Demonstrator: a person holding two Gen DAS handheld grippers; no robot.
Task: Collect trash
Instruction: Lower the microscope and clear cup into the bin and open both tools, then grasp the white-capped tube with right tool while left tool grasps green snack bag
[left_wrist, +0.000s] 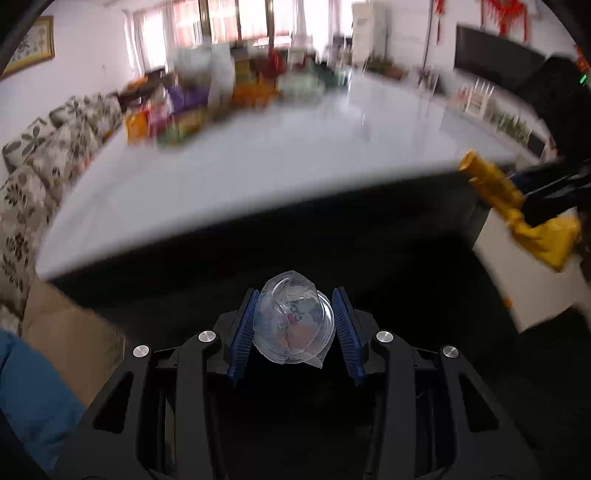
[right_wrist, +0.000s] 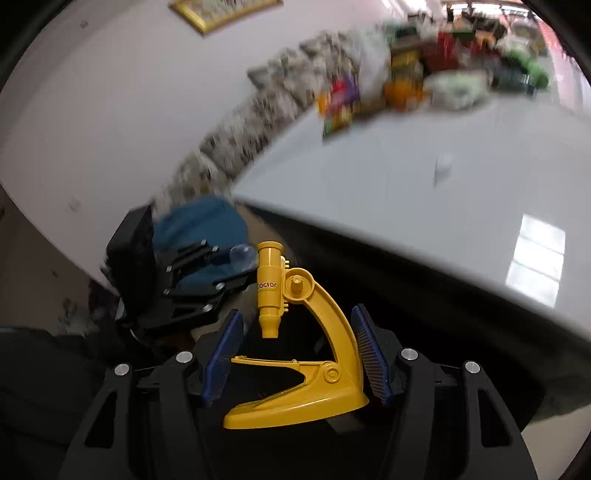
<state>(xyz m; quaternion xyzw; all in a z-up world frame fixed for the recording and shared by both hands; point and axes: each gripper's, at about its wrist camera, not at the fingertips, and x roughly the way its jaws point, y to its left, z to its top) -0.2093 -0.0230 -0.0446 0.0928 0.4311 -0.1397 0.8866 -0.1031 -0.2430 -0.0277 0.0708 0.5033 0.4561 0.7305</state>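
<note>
L gripper (left_wrist: 293, 325) is pinching a clear cup (left_wrist: 293, 323), a crumpled plastic thing w/ film on it, between both blue pads; the left pad sits against the cup wall, the right pad looks just touching, and the cup's long axis runs roughly 6 to 12 along the fingers. R gripper (right_wrist: 295, 349) is clamped on a yellow toy scope (right_wrist: 295, 354): base down near the palm at 6, tube up at 12, curved arm against the right pad, stage edge near the left pad. Both items are already in the jaws and off the table (left_wrist: 258, 177), which lies at 12 of both tools, w/ a blurred pile of packets (left_wrist: 173, 114) at its far end, approx 11. No bin shows in either view, so which way the drop-off lies can't be told. From the L cam the scope and R tool sit at 3, level w/ the table edge; from the R cam the L tool is at 9 to 10, close. Neither hand is clearly nearer to a target. A blue sleeve (left_wrist: 33, 398) sits at 8.
</note>
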